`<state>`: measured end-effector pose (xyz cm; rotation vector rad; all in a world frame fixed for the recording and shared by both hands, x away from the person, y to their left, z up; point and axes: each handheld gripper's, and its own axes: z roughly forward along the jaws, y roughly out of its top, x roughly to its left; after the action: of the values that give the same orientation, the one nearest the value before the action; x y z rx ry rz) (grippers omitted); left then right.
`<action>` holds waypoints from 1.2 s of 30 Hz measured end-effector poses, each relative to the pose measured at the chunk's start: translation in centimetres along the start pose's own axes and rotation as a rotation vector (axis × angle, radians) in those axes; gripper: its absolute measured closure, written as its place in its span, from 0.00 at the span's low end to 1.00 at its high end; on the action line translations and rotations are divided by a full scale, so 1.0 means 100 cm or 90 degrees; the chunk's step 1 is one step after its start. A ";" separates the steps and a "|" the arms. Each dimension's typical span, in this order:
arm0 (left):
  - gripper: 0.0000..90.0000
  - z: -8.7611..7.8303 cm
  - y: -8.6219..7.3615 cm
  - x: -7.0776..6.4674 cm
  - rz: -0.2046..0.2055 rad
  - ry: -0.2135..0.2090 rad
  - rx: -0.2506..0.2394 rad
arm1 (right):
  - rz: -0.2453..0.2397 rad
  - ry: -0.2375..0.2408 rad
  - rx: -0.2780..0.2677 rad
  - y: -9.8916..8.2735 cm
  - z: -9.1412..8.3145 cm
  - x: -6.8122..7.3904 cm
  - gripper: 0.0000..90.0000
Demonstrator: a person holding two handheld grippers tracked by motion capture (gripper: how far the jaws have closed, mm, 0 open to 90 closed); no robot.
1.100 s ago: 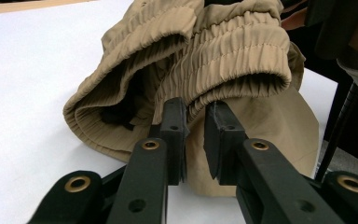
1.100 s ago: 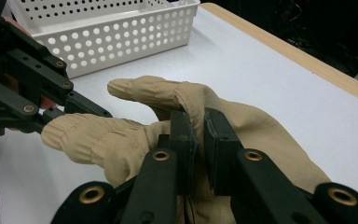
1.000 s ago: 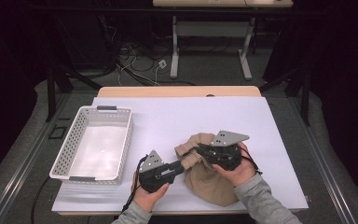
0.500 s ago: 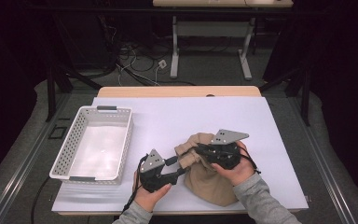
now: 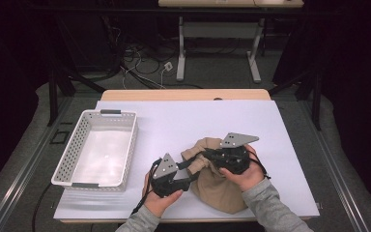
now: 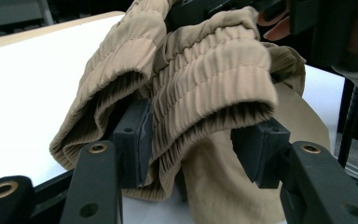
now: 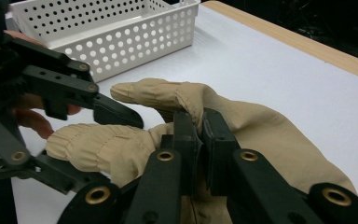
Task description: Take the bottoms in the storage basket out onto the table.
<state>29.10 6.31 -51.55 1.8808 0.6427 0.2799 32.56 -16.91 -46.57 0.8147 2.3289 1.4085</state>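
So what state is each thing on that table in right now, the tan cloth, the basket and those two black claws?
Tan shorts: crumpled in a heap, elastic waistband lifted.
Right gripper: shut on the waistband.
Left gripper: jaws have just been opening; waistband sits between them, one pad touching, the other apart.
White basket: empty, upright on the table, apart from the shorts.

Dark room; grey carpeted floor (image 5: 212,77) strewn with black cables (image 5: 140,58); a white-legged desk (image 5: 181,48) stands behind the white-covered wooden tabletop (image 5: 183,94).

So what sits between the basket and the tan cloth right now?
Bare white table and the left gripper, its jaws around the tan cloth, seen in the high view beside the basket.
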 end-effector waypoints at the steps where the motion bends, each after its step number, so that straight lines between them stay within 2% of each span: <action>1: 0.58 0.001 0.000 0.001 -0.002 0.002 0.000 | 0.001 -0.001 0.000 0.000 0.000 0.000 0.95; 3: 0.70 0.002 -0.001 0.002 -0.014 -0.004 0.004 | 0.005 -0.001 0.006 0.000 0.000 0.001 0.95; 6: 0.80 0.002 -0.002 0.003 -0.004 0.010 0.013 | 0.003 -0.002 0.005 0.001 -0.001 -0.001 0.96; 9: 0.88 0.001 -0.002 0.004 -0.008 0.010 0.023 | 0.007 -0.008 -0.005 0.001 -0.002 -0.003 0.96; 12: 0.90 -0.001 0.000 0.005 -0.002 0.014 0.024 | 0.009 -0.015 -0.010 0.002 -0.005 -0.004 0.97; 17: 0.91 -0.010 0.006 0.012 -0.018 0.018 0.016 | 0.014 -0.041 -0.024 0.005 -0.014 -0.012 0.97; 26: 0.91 -0.034 0.021 0.029 -0.013 0.061 -0.029 | 0.058 -0.088 -0.062 0.007 -0.042 -0.040 0.97; 30: 0.91 -0.043 0.028 0.040 -0.023 0.082 -0.056 | 0.073 -0.112 -0.082 0.008 -0.056 -0.054 0.98; 36: 0.91 -0.044 0.034 0.054 -0.034 0.098 -0.074 | 0.110 -0.142 -0.106 0.005 -0.076 -0.074 0.98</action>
<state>32.46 11.79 -47.27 1.7397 0.7631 0.4217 34.60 -26.60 -42.74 1.0831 1.9865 1.4724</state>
